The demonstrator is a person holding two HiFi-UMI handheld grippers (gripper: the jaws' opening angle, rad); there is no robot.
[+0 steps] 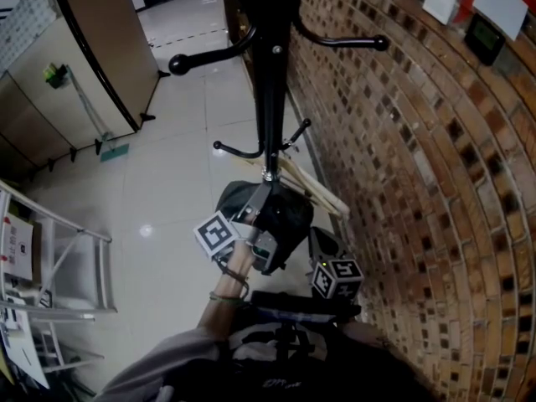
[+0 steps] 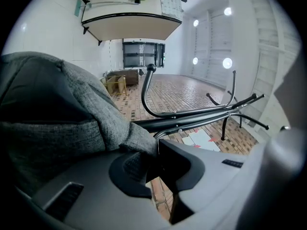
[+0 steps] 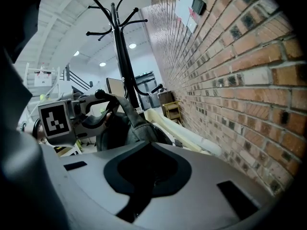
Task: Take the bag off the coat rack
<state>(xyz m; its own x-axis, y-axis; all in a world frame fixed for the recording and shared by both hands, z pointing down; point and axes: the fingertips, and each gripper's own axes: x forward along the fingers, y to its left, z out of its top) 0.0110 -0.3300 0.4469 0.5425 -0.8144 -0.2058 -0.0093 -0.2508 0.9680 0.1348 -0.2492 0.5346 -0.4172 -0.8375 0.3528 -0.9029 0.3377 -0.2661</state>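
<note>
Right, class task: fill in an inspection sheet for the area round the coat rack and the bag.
Surface: pale tiled floor, glossy.
Job's things: dark bag low against the black coat rack.
Clutter: planks leaning by the rack; mop against a cupboard.
Grippers: left gripper shut on the bag's grey fabric; right gripper jaws together, empty.
Cables: nothing seen.
Surroundings: brick wall beside the rack.

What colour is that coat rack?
The coat rack is black; the head view shows it best.
</note>
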